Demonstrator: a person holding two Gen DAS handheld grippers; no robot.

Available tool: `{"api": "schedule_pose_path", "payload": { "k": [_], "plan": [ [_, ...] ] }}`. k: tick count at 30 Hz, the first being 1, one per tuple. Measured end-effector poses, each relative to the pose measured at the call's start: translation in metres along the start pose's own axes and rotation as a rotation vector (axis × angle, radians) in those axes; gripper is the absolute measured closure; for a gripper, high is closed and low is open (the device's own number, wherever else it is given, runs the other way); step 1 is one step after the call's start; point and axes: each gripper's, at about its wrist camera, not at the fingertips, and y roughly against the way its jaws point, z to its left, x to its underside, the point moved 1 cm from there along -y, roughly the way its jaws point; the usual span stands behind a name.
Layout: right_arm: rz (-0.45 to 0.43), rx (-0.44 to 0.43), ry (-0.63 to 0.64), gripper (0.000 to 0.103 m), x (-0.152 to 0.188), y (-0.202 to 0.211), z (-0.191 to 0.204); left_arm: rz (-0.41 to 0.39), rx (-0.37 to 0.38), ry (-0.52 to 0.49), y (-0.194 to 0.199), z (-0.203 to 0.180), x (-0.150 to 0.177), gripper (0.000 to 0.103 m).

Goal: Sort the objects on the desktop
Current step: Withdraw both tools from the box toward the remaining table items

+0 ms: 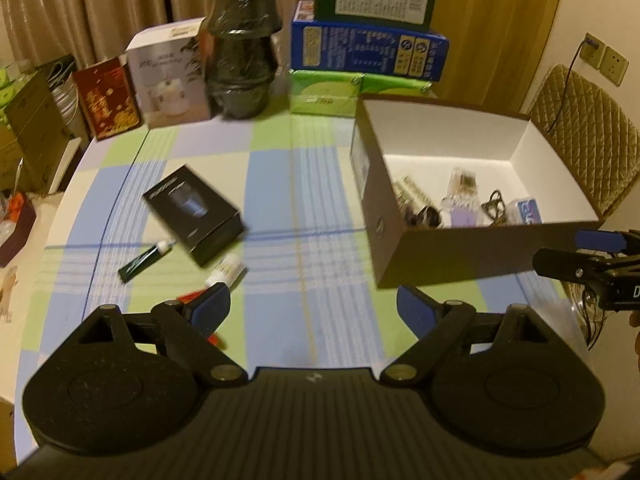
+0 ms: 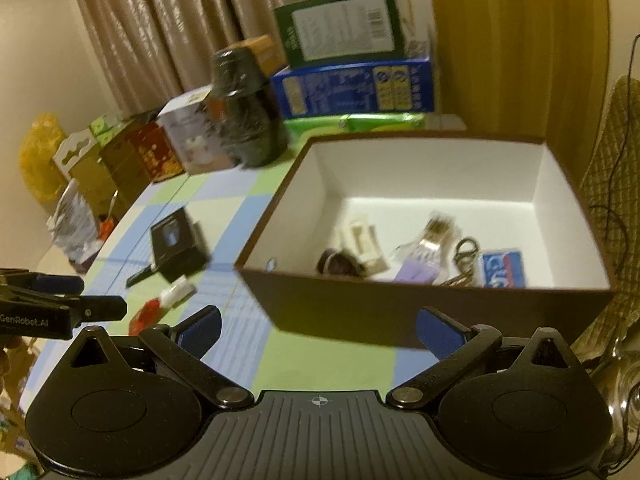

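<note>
A brown cardboard box [image 1: 404,240] with a white inside stands on the checked tablecloth; in the right wrist view the box [image 2: 400,304] holds several small items, among them a blue packet [image 2: 503,269] and a purple item [image 2: 418,270]. Left of it lie a black box [image 1: 194,214], a dark green tube [image 1: 142,263], a white tube [image 1: 226,271] and a red item [image 1: 192,297]. My left gripper [image 1: 314,310] hovers open over the cloth, empty, just right of the white tube. My right gripper [image 2: 318,336] is open and empty, in front of the brown box's near wall.
At the table's far edge stand a black wrapped stack of pots [image 1: 242,46], a white carton [image 1: 170,74], a red box [image 1: 108,98], and stacked green and blue boxes [image 1: 368,48]. A quilted chair back [image 1: 584,140] is at the right. Curtains hang behind.
</note>
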Motion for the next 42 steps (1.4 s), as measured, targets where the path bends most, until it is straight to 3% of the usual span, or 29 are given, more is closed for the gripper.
{"api": "schedule_pose_path", "payload": {
  "k": [19,34,42],
  "plan": [
    [0.134,-0.095,0.064,0.002,0.029,-0.04,0.065,0.074,-0.061,0.079,0.014,0.055,0.049,0.015],
    [0.183,-0.143,0.126,0.002,0.035,-0.071,0.109,0.081,-0.11,0.153,0.022,0.097,0.064,0.015],
    [0.161,-0.162,0.149,0.002,0.035,-0.097,0.129,0.091,-0.131,0.176,0.017,0.121,0.067,0.015]
  ]
}}
